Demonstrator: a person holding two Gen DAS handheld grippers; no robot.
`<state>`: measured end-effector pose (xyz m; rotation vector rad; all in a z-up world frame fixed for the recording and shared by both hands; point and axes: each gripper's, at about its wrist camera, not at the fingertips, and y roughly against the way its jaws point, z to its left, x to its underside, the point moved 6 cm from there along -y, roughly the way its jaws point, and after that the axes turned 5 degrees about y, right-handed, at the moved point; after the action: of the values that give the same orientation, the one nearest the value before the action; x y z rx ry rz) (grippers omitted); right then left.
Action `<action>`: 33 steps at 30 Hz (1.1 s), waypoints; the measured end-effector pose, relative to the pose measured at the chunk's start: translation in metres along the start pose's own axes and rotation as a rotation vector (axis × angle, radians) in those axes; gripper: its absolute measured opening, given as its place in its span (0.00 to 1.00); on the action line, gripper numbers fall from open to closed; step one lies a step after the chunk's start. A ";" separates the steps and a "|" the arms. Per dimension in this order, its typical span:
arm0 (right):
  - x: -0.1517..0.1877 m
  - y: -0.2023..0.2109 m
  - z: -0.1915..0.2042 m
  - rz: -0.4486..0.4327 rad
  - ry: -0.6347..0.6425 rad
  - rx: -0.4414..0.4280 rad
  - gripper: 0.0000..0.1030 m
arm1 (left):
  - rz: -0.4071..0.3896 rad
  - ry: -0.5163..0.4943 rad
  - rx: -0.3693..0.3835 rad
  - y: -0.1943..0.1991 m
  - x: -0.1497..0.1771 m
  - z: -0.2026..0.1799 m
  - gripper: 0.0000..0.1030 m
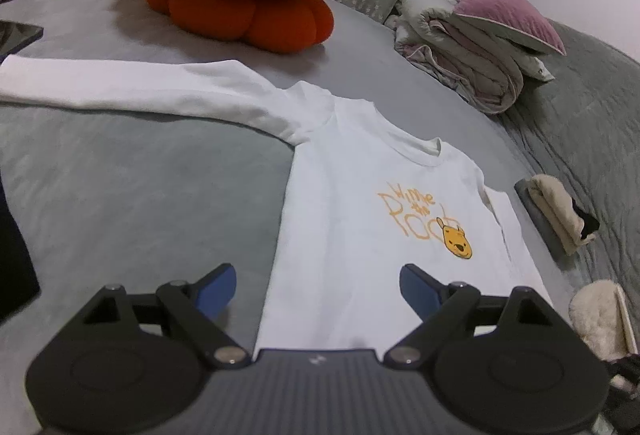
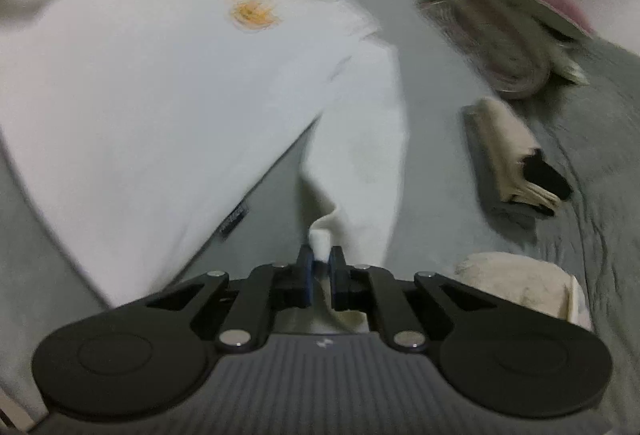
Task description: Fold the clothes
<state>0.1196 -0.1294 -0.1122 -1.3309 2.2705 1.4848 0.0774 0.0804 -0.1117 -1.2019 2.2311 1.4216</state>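
Shirt [image 1: 360,219], white with long sleeves and an orange bear print (blurred in the right view), lies flat on the grey bed [image 1: 140,195], one sleeve stretched left. The left hand-held gripper [image 1: 318,289] hovers wide open over its hem, holding nothing. The right hand-held gripper [image 2: 320,261] pinches the other sleeve's cuff [image 2: 322,239].
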 end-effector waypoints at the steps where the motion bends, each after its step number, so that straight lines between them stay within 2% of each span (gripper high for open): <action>1: -0.005 0.011 -0.015 -0.049 -0.087 -0.013 0.07 | -0.001 0.009 0.000 0.000 0.000 0.001 0.87; 3: -0.017 0.032 -0.045 -0.138 -0.214 -0.022 0.07 | -0.001 0.021 -0.003 -0.001 -0.002 0.003 0.87; 6: -0.042 0.058 -0.094 -0.244 -0.281 0.034 0.07 | -0.001 0.027 -0.008 -0.002 -0.003 0.005 0.87; 9: -0.067 0.079 -0.147 -0.306 -0.296 0.143 0.07 | 0.004 0.033 -0.004 -0.003 -0.004 0.005 0.87; 12: -0.086 0.086 -0.200 -0.322 -0.358 0.204 0.06 | 0.007 0.025 -0.003 -0.006 -0.003 0.002 0.87; 14: -0.091 0.080 -0.231 -0.308 -0.406 0.234 0.06 | 0.011 0.017 -0.004 -0.009 -0.003 0.001 0.87; 17: -0.083 0.055 -0.259 -0.230 -0.442 0.299 0.06 | 0.016 0.006 -0.008 -0.013 -0.003 -0.001 0.87; 20: -0.062 0.020 -0.272 -0.140 -0.474 0.315 0.06 | 0.021 -0.002 -0.012 -0.016 -0.004 0.000 0.87; 21: -0.054 0.009 -0.274 -0.110 -0.478 0.320 0.03 | 0.022 -0.004 -0.014 -0.017 -0.005 0.000 0.87; 22: -0.046 -0.001 -0.277 -0.082 -0.482 0.342 0.00 | 0.024 -0.005 -0.018 -0.018 -0.005 0.001 0.87; 25: -0.023 -0.029 -0.286 -0.009 -0.502 0.397 0.00 | 0.033 0.004 -0.024 -0.022 -0.006 0.004 0.87; 28: -0.007 -0.053 -0.284 0.036 -0.524 0.378 0.00 | 0.038 0.007 -0.026 -0.025 -0.007 0.005 0.87; 31: -0.005 -0.055 -0.273 0.001 -0.576 0.302 0.01 | 0.037 0.012 -0.021 -0.026 -0.008 0.004 0.87; 33: -0.013 -0.051 -0.254 -0.023 -0.587 0.246 0.12 | 0.037 0.014 -0.022 -0.026 -0.008 0.004 0.87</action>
<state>0.2506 -0.3285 -0.0106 -0.7239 1.9583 1.3099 0.1012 0.0826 -0.1259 -1.1872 2.2644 1.4590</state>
